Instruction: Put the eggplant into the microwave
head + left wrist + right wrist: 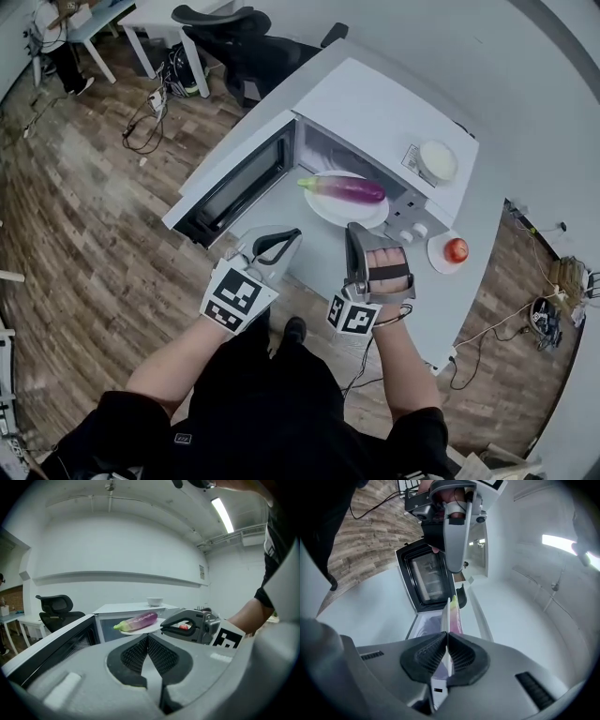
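We hold the plate by its rim, right gripper clamped on it, so the eggplant rides level at the microwave mouth. The left gripper, jaws together and empty, sits beside the microwave door.

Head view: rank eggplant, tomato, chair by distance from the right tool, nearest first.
1. Eggplant: just ahead, on the plate that the right tool clamps.
2. Tomato: off to its right, on the table.
3. Chair: on the floor beyond the microwave.
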Available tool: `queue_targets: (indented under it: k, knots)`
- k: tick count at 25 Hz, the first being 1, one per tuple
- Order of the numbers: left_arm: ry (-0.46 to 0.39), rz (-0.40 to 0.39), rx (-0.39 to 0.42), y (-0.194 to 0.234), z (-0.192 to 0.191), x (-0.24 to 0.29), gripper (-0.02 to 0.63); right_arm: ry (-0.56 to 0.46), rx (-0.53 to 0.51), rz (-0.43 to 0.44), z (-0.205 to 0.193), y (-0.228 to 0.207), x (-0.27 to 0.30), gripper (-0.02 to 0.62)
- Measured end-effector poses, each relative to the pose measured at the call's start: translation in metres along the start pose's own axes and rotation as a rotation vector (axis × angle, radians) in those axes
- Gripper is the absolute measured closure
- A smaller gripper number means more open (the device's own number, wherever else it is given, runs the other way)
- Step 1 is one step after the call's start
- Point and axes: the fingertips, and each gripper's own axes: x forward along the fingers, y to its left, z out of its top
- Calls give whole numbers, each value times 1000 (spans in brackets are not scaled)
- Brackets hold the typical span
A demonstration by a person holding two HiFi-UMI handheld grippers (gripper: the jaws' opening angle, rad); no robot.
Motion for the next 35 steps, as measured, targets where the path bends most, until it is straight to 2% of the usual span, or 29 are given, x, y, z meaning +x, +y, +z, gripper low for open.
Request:
queue_targets:
  k: [6,11,16,27,35]
  knots:
    - [-4,-52,6,21,-23,27,597,52,0,6,-6,26,33,569]
    - [-17,-58,17,36,-40,41,597,92,1,1,-14,49,56,569]
    - [-15,-63,-6,45,-57,55,597,131,0,16,-25,73,73,569]
    - [-3,-86,-19,54,-72,83,597,199,7,26,-51,101,109,569]
    - [15,-105,-2,54,-74,93,597,220,11,31,-56,113,115,568]
